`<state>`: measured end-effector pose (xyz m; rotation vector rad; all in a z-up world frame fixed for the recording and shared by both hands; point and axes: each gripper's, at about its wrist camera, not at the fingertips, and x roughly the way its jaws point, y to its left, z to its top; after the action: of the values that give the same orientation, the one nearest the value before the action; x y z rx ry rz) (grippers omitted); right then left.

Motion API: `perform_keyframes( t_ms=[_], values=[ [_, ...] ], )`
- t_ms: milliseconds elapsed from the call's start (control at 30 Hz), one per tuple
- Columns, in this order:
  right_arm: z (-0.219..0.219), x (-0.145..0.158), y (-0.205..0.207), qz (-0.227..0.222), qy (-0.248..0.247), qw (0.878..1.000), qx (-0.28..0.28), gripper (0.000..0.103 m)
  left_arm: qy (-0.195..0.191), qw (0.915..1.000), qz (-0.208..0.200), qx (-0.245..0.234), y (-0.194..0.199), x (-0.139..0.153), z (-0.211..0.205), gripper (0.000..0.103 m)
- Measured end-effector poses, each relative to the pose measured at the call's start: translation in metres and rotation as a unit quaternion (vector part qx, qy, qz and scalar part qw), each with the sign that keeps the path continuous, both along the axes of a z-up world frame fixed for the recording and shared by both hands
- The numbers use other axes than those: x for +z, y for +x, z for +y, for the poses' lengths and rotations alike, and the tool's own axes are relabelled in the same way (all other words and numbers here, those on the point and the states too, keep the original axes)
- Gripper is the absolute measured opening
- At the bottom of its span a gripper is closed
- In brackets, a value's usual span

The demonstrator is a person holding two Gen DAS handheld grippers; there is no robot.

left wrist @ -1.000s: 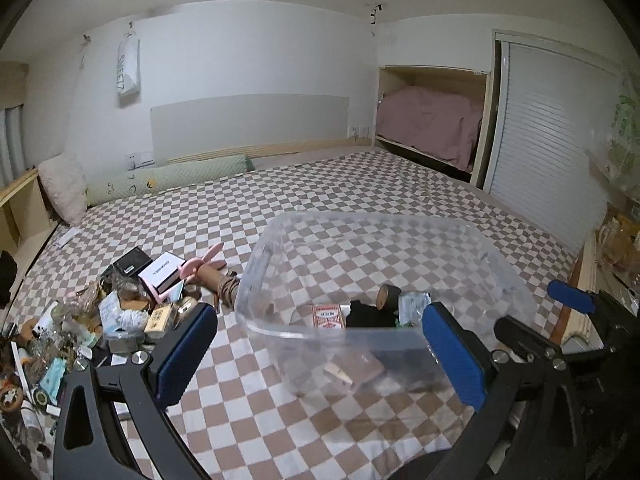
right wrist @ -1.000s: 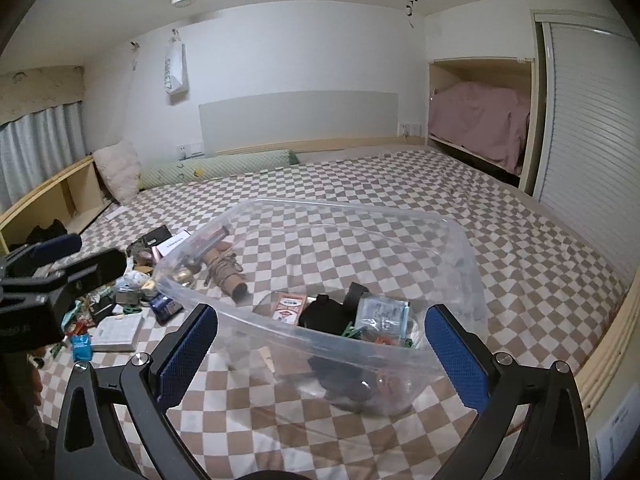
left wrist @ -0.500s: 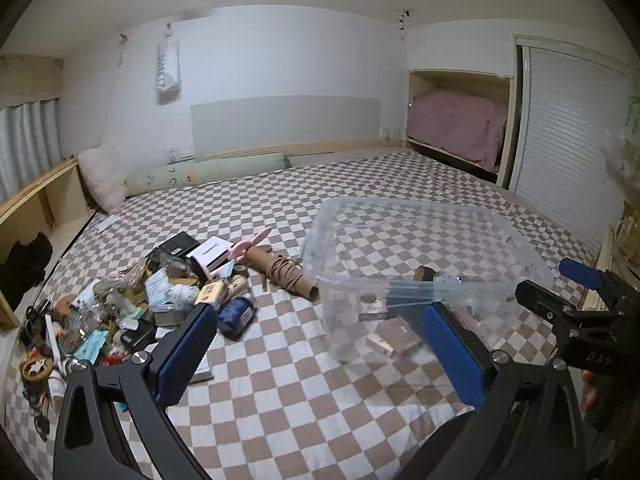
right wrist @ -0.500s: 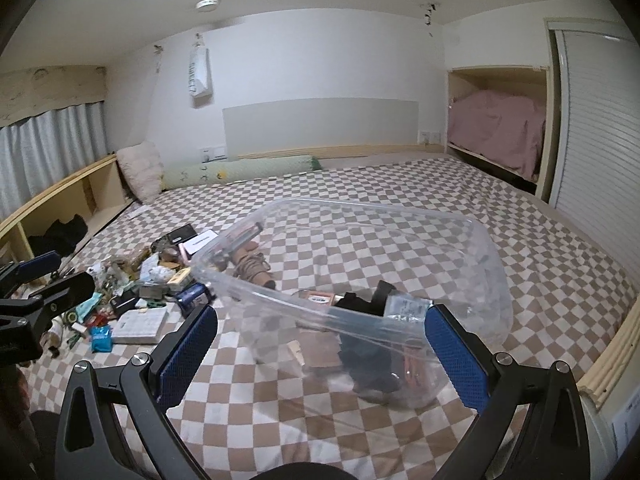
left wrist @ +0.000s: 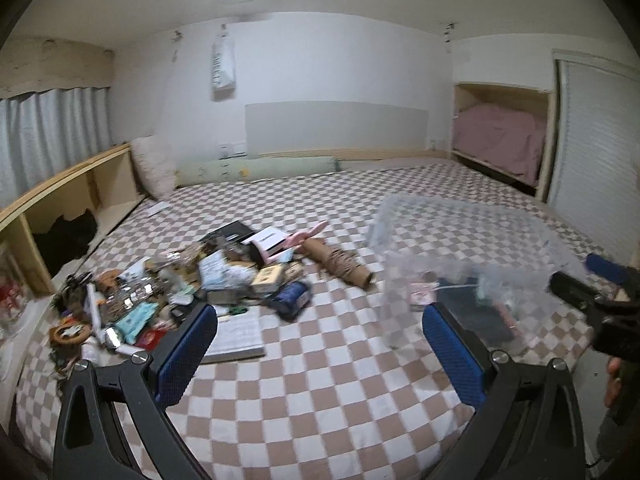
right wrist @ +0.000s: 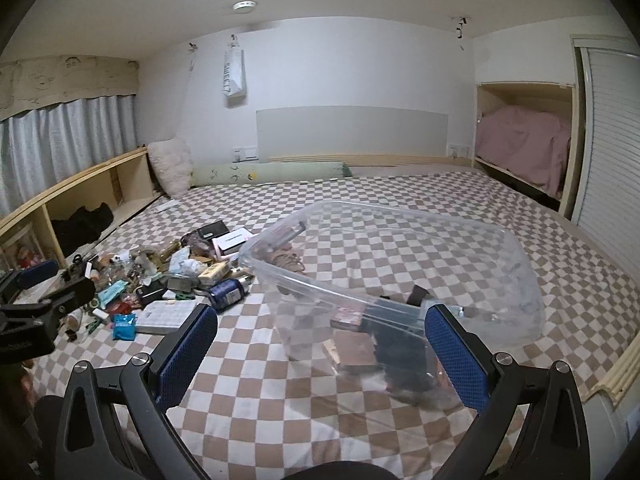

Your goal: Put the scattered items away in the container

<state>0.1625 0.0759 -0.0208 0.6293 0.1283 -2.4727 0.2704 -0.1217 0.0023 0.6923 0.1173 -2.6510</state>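
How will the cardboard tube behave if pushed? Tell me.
The cardboard tube probably rolls: it is round and lies on its side on the checkered cover. Its open end suggests it is hollow, so likely light and crushable. The cord around it may snag.

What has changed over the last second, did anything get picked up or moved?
Nothing was picked up or dropped. The left gripper swung left, away from the clear bin, so the pile of clutter now sits ahead of it. The right gripper pulled back a little from the bin. Both grippers stayed open and empty, and the bin, its contents and the pile on the checkered bedspread stayed put.
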Motion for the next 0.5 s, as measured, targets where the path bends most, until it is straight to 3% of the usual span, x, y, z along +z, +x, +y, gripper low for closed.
perform_keyframes(
  t_ms=[300, 500],
  values=[
    [-0.016, -0.006, 0.007, 0.016, 0.004, 1.0, 0.007, 0.103, 0.006, 0.9991, 0.009, 0.041, 0.017, -0.007, -0.02, 0.103],
    [-0.019, -0.01, 0.006, 0.016, 0.01, 1.0, -0.002, 0.103, 0.012, 0.999, 0.005, 0.043, 0.021, -0.014, -0.026, 0.103]
  ],
)
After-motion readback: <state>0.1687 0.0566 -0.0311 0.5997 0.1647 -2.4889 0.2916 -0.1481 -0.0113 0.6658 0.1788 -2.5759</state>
